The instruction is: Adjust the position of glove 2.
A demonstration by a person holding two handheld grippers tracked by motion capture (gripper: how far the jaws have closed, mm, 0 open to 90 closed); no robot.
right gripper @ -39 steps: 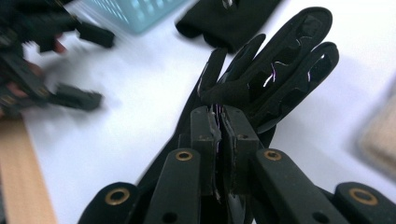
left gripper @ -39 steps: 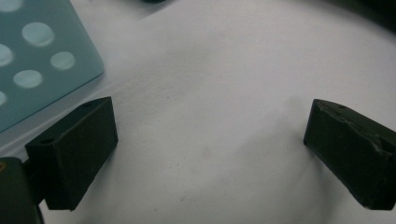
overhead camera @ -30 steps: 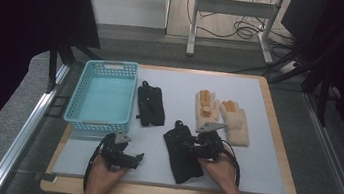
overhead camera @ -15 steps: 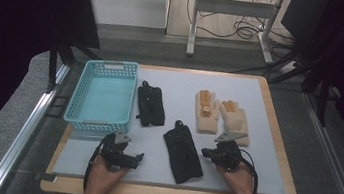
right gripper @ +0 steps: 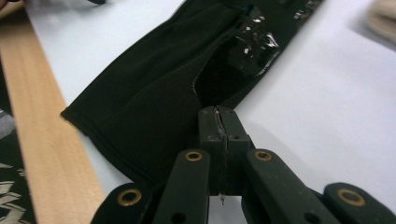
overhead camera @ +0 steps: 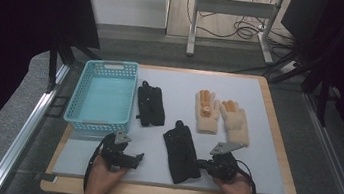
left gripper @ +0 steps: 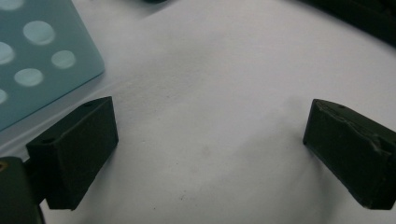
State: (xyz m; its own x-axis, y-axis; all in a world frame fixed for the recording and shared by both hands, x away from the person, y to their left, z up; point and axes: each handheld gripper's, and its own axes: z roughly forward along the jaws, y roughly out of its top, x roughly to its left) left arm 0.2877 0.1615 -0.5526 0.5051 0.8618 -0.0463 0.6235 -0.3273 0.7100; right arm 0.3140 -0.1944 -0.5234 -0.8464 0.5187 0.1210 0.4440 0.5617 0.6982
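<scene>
The near black glove [overhead camera: 181, 151] is lying flat on the table [overhead camera: 265, 139], beside the closed right gripper [right gripper: 218, 122], whose jaws are pressed together with nothing visibly pinched. The left gripper [left gripper: 205, 140] is held with jaws spread wide and empty near the blue basket [overhead camera: 102, 97]. The basket is seen empty, so all four gloves are judged still to be collected.

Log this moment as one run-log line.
left tool: open, empty | right tool: shut at edge of near black glove | basket: empty
</scene>
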